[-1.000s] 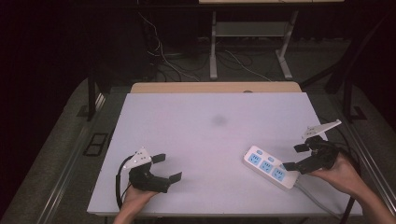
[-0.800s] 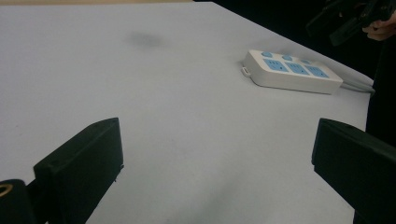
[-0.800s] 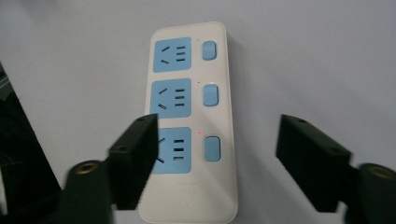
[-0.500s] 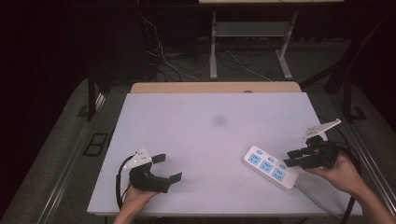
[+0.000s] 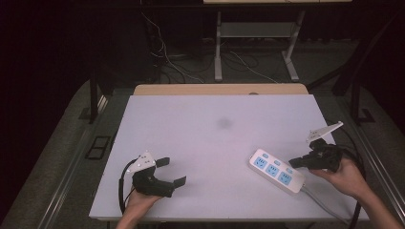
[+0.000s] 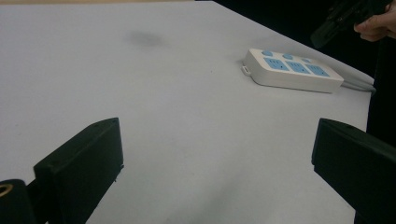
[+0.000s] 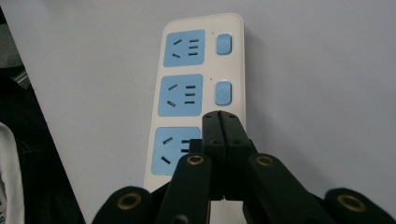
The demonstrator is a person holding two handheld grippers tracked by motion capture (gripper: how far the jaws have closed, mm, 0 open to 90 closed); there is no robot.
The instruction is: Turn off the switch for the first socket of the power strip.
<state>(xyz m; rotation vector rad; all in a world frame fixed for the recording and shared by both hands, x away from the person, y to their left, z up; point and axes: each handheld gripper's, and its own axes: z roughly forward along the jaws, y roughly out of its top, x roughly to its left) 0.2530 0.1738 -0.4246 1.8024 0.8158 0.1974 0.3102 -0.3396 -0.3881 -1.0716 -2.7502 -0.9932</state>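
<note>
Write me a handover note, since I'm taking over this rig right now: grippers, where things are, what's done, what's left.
Right gripper: jaws shut, empty, tips above the power strip near its blue switches; whether they touch it cannot be told.
Left gripper: jaws wide open, empty, low over the near-left part of the table, well away from the strip.
Power strip: flat near the table's right edge, three blue sockets up, nothing plugged in, cable running off toward the near edge.
Done: approach only.
Left: probably pressing a switch; hold the strip steady if it slides.
</note>
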